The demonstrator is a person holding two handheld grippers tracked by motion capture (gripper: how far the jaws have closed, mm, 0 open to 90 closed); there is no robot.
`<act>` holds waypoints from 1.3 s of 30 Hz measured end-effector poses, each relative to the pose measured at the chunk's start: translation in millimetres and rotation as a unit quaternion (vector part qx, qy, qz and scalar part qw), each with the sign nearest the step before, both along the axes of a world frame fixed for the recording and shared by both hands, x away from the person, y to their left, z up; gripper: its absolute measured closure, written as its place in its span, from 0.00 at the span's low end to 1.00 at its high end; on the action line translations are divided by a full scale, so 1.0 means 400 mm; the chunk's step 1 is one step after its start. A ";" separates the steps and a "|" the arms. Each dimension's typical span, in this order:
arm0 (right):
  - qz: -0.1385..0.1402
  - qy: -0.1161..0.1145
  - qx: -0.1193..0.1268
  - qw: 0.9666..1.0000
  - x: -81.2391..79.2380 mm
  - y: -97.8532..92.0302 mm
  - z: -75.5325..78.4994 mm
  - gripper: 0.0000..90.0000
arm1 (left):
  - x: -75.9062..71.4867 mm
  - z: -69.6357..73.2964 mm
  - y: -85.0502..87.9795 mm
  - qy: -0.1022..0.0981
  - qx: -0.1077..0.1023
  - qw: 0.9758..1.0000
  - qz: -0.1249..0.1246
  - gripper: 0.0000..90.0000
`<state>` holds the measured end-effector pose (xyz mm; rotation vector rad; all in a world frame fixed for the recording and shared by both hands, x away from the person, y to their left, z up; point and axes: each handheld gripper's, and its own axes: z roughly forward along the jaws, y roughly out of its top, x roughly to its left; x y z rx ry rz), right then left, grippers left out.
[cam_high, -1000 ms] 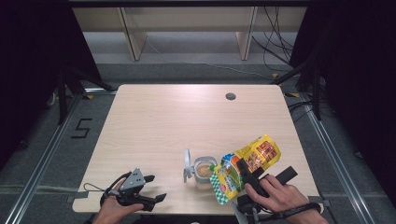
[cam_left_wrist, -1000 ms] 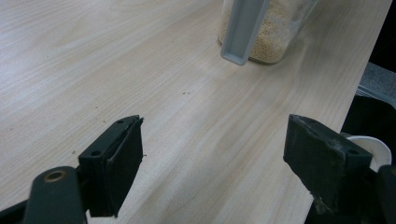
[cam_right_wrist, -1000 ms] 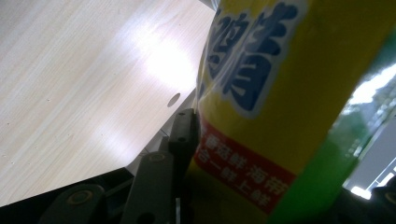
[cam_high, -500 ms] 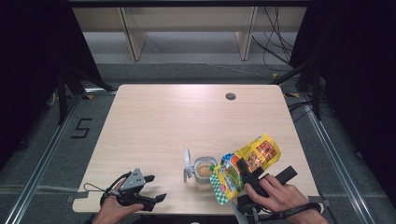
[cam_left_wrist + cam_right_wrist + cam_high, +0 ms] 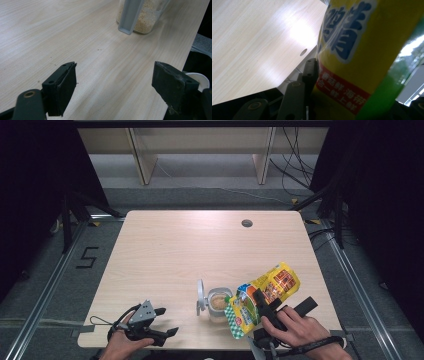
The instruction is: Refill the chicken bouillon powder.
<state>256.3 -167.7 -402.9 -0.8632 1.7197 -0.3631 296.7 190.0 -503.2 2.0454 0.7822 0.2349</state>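
Right gripper [image 5: 261, 306]: clamping the yellow snack bag [image 5: 262, 297] across its middle; in the right gripper view the one jaw showing is pressing flat against the bag's printed face, the other is sitting hidden behind it.
Bag position: hanging tilted above the table's near right part, green lower end pointing down toward the jar [image 5: 218, 304], yellow upper end angling up and away to the right.
Bag to jar: lower end sitting just beside the jar's open mouth, seemingly over its right rim; contact not readable.
Left gripper [image 5: 161, 321]: jaws standing wide apart with nothing between them, resting low near the table's near left edge, well apart from the bag.
Jar: clear, standing upright, holding pale fine grains; its grey lid [image 5: 200, 297] is swinging open to the left, standing on edge.
Table [image 5: 200, 245]: light wood grain, bare across the far half, a small round hole [image 5: 246, 223] near the far right.
Room: grey floor, dark curtains at both sides, cables trailing at the back right, a "5" marked on the floor at left.
Bag look: glossy, yellow with blue lettering, red band, green checked lower end.
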 end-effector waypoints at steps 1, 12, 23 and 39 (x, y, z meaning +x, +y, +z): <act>-0.005 0.001 0.006 1.000 -0.002 -0.001 -0.001 0.76 | 0.000 0.000 0.000 0.000 0.000 1.000 0.000 0.21; -0.003 0.009 -0.007 1.000 -0.002 0.004 0.000 0.76 | 0.002 0.001 0.002 -0.004 0.015 1.000 -0.004 0.21; -0.008 0.003 0.012 1.000 -0.004 0.001 -0.008 0.76 | 0.001 0.001 0.003 0.000 0.007 1.000 -0.003 0.21; -0.003 0.010 0.001 1.000 0.000 -0.003 -0.007 0.76 | 0.002 0.002 0.005 -0.003 0.014 1.000 -0.003 0.21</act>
